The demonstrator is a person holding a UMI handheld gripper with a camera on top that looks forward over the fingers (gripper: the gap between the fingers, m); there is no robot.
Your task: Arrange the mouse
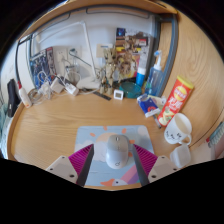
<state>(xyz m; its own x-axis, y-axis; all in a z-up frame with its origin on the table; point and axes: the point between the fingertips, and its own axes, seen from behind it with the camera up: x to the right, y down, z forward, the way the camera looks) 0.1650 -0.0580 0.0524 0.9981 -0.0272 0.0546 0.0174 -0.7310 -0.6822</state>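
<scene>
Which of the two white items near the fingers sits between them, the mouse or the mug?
The white mouse, lying on the grey mat between the open gripper's fingers. The white mug stands off to the right, on bare wood.

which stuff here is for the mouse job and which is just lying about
For the job:
mouse, between the open jaws of the gripper
mat under it

Lying about:
mug
snack tube
clutter at the desk's far edge

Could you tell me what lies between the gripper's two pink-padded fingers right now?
In the gripper view, the white computer mouse lies on a grey mouse mat between the open gripper's fingers.
</scene>
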